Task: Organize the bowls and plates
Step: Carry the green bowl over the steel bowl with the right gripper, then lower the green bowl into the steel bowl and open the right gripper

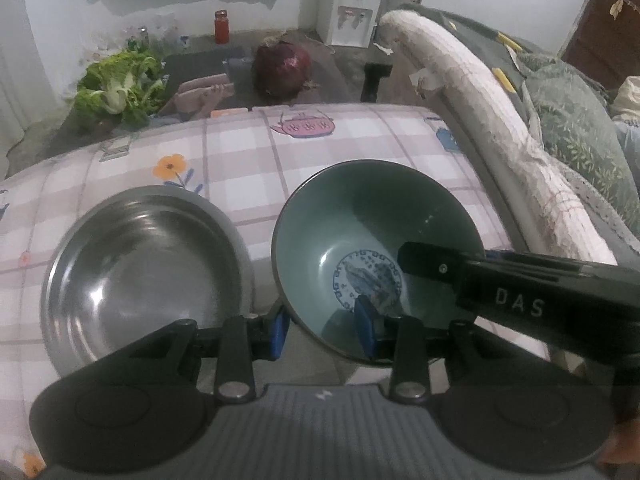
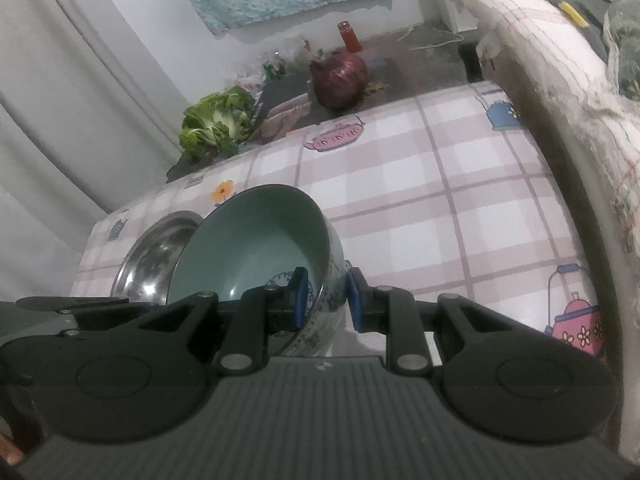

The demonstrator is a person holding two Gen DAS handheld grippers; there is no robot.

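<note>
- My left gripper [image 1: 326, 334] and my right gripper [image 2: 328, 300] both hold the same green bowl [image 1: 372, 236], each with its jaws narrowed onto the rim.
- On the left, one blue pad sits outside the near wall and the other inside the bowl, so the rim runs between them.
- On the right, in my own wrist view, one pad is inside the bowl and the other against its patterned outer wall. In the left view that gripper reaches in over the bowl's right rim.
- The bowl is tilted, its opening turned towards my left camera. I judge it lifted clear of the checked worktop [image 2: 440, 208], though its underside is hidden.
- The steel plate [image 1: 148, 272] lies flat on the worktop just beside the bowl, on its left side. In the right view the bowl overlaps the plate's edge; I cannot tell whether they touch.
- The relation that counts: the plate lies to the left of the bowl, on my left gripper's side.
- If the bowl belongs on the plate, the carry goes leftward and then down; I would level the bowl first.
- With two grips on one rim, uneven motion could twist the bowl or let it slip.
- Leafy greens [image 1: 120, 92] and a red cabbage [image 1: 282, 68] sit beyond the worktop, well apart.
</note>
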